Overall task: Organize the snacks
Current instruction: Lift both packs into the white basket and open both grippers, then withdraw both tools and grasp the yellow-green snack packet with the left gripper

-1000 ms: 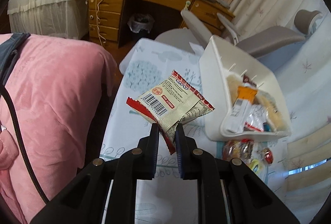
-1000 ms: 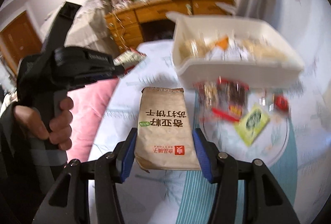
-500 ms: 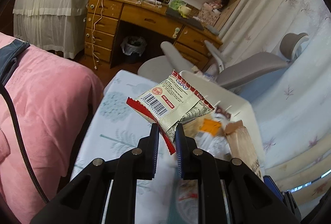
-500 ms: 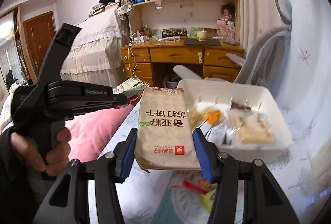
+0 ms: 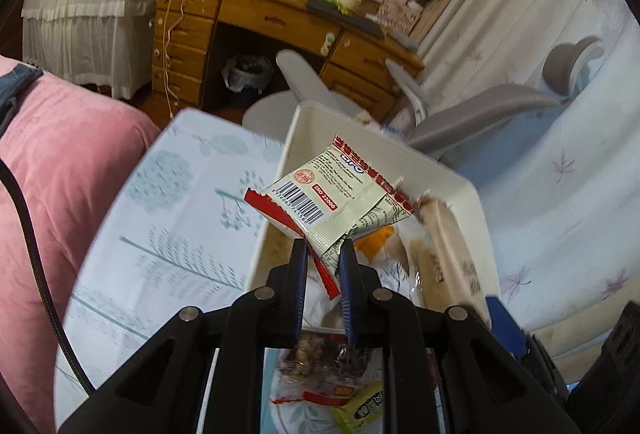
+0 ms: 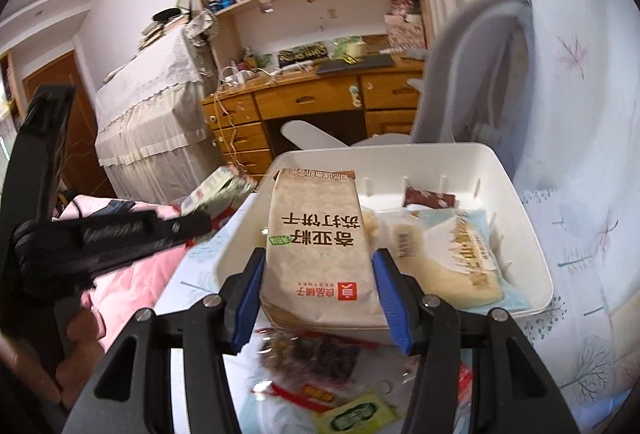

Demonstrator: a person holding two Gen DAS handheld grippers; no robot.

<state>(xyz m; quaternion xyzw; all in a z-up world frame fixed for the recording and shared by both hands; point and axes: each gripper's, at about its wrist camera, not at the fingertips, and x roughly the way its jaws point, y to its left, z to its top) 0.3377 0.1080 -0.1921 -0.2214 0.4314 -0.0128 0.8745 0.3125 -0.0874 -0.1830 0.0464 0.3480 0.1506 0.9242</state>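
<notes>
My left gripper [image 5: 323, 254] is shut on the corner of a small red-and-cream snack packet [image 5: 328, 193], holding it in the air over the near left rim of a white plastic bin [image 5: 452, 181]. My right gripper [image 6: 318, 274] is shut on a tan cracker pack [image 6: 316, 234] with red and black print, which hangs over the bin's [image 6: 516, 193] near left part. The bin holds several snack packs. In the right wrist view the left gripper [image 6: 200, 222] reaches in from the left with its packet [image 6: 218, 189]. The tan pack [image 5: 448, 246] shows blurred at the right of the left wrist view.
Loose snacks lie on a plate below both grippers: a dark nut pack [image 6: 316, 354] and a green sachet [image 6: 356, 412]. The bin stands on a table with a pale tree-print cloth [image 5: 168, 218]. A pink cushion [image 5: 60, 169] lies left, a grey chair [image 5: 480, 113] and wooden desk [image 5: 248, 21] behind.
Both grippers have carried their packs forward and a little up, from above the table and plate to over the white bin. Neither grip has changed.
</notes>
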